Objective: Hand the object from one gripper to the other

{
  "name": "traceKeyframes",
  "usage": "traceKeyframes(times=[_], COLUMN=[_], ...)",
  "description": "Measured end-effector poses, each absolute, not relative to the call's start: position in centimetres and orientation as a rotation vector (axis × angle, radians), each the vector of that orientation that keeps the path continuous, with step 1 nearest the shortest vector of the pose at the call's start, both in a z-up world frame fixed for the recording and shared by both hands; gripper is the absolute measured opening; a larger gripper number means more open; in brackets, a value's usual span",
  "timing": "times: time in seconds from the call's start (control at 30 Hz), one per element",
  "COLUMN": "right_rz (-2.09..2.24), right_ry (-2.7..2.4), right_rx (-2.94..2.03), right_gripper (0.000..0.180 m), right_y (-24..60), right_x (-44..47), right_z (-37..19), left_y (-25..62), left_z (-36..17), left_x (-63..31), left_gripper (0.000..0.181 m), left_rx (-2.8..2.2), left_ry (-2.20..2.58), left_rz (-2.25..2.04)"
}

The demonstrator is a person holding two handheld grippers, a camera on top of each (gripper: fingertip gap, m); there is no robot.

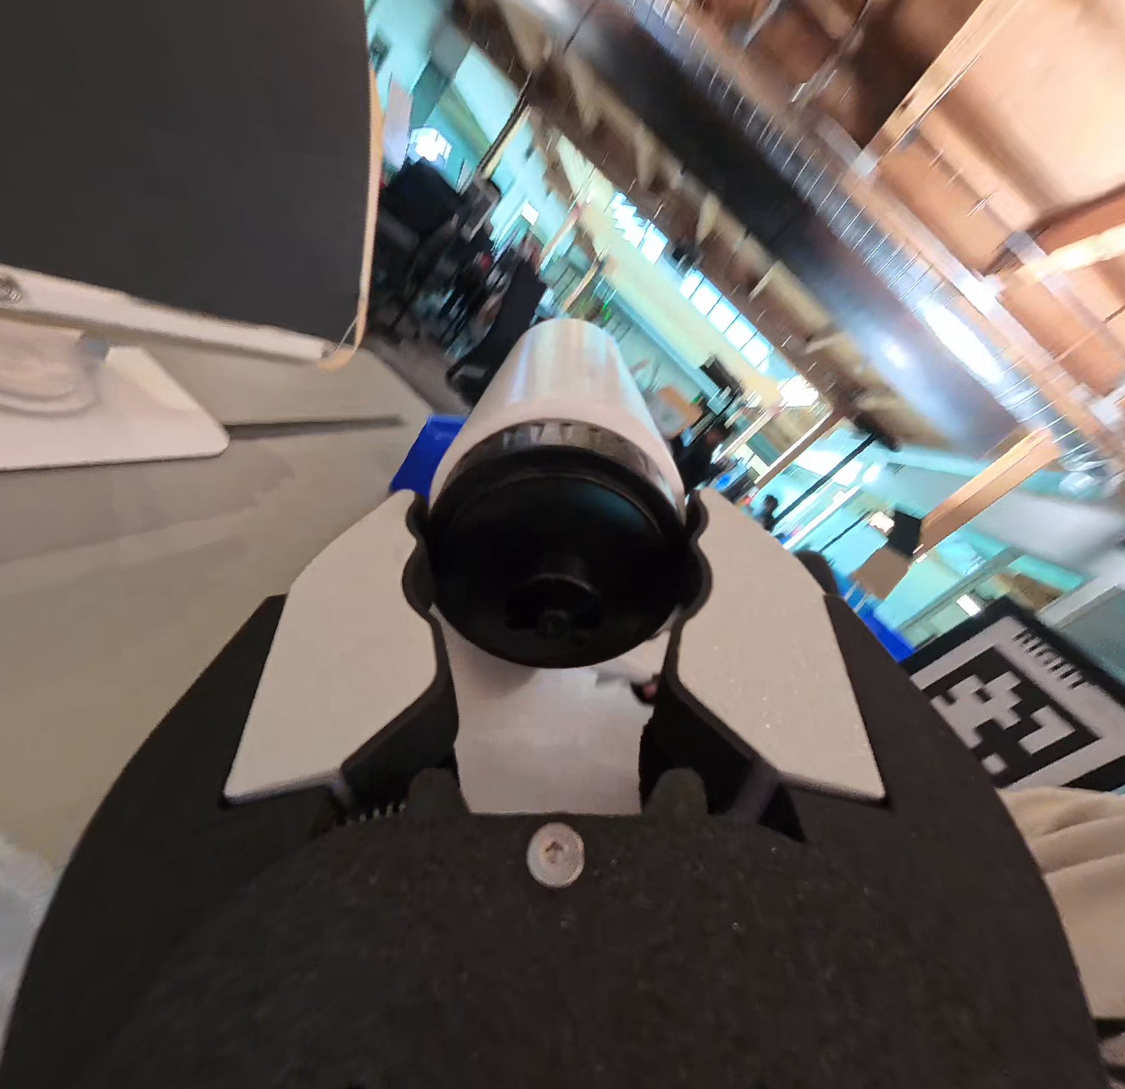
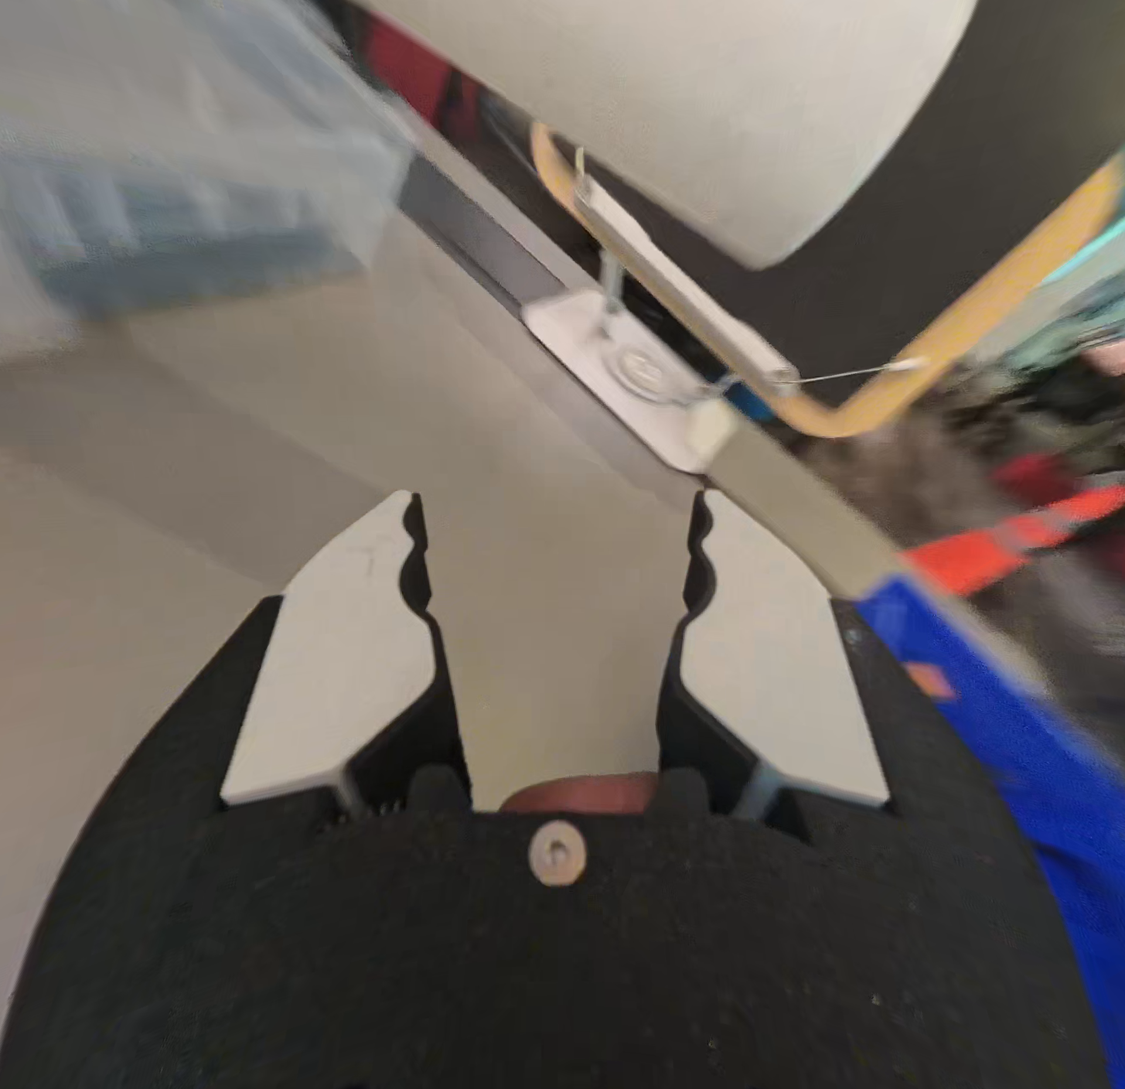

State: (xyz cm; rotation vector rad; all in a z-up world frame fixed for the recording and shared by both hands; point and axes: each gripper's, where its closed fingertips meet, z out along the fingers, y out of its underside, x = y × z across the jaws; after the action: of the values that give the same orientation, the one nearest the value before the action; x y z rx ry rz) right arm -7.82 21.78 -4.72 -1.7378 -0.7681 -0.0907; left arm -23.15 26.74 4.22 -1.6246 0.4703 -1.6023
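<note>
Left gripper [image 1: 557,567] clamps a white cylinder [image 1: 557,427] (black-ended); right gripper [image 2: 557,567] gapes, holding nothing.

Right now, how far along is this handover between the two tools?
Done: the left tool is shut on the white object with a black cap. In hand: it holds that lifted. Left: the right tool is open and empty, so which way the pass runs is unclear.

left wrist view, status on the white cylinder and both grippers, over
Left gripper shut on white cylinder, black end toward camera. Right gripper open, empty. Nothing visibly in the way.
</note>
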Motion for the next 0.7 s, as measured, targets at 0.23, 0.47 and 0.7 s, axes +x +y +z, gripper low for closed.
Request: traceKeyframes(times=[0.23, 0.47, 0.7], right_rz=[1.22, 1.262, 1.267], right_ry=[-0.084, 0.072, -0.01], right_rx=[-1.393, -1.247, -1.299], right_gripper=[0.092, 0.082, 0.08], right_y=[20.4, 21.0, 20.7], right_x=[-13.2, -11.3, -10.0], right_z=[1.8, 4.1, 3.1], left_y=[23.6, 19.3, 19.0], left_z=[5.3, 2.7, 1.2], left_x=[-18.3, -12.2, -10.8], left_gripper=[0.079, 0.079, 0.079], left_rx=[-1.26, -1.264, -1.402], left_ry=[0.297, 0.401, 0.54], left_rz=[-1.959, -2.088, -2.038])
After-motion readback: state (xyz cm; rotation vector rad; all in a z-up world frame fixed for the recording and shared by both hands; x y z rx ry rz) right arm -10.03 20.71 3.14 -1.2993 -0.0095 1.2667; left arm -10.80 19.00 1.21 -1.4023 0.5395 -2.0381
